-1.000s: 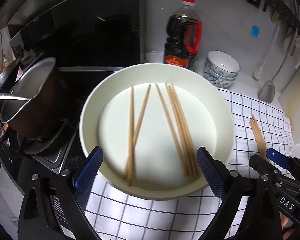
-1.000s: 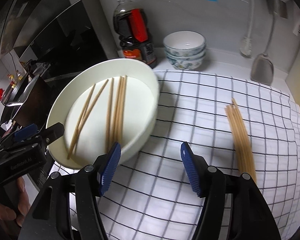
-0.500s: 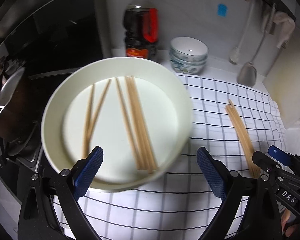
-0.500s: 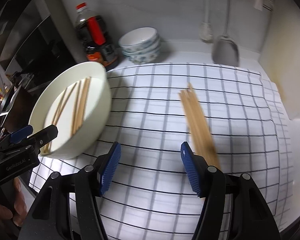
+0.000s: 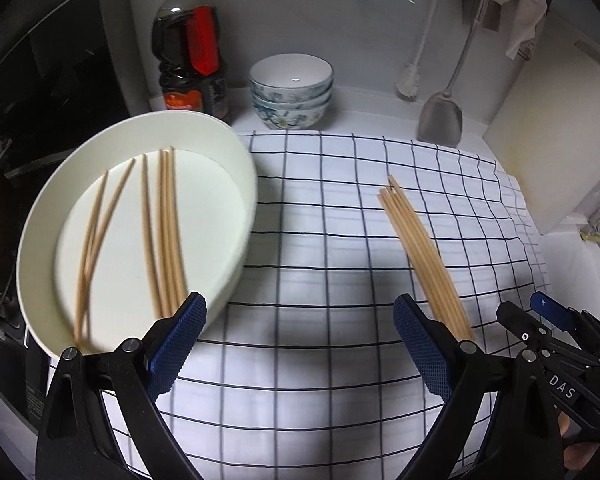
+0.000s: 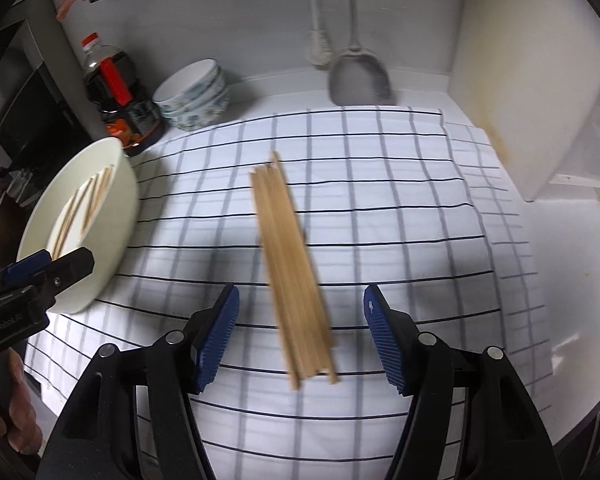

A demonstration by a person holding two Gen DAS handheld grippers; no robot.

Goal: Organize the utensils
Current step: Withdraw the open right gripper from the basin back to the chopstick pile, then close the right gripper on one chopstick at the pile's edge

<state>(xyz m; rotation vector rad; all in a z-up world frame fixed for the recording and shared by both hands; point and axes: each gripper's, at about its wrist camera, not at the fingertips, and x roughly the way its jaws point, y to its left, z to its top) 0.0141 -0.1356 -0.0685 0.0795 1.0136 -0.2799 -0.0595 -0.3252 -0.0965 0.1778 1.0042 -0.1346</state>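
A bundle of wooden chopsticks (image 6: 292,264) lies on the white checked cloth (image 6: 400,216); it also shows in the left wrist view (image 5: 424,256). My right gripper (image 6: 300,332) is open and empty, its fingers either side of the bundle's near end, above the cloth. A large white bowl (image 5: 236,184) at the cloth's left edge holds several loose chopsticks (image 5: 164,232); the bowl also shows in the right wrist view (image 6: 120,208). My left gripper (image 5: 296,344) is open and empty, over the cloth between bowl and bundle.
A dark sauce bottle (image 5: 190,60) and stacked patterned bowls (image 5: 291,90) stand at the back wall. A metal spatula (image 5: 440,120) and a brush (image 5: 410,80) hang there. A cutting board (image 5: 552,128) leans at the right. The stove is to the left.
Both grippers have swung right, away from the bowl. The bundle on the cloth has come to lie between my right gripper's fingers. Both stay open.
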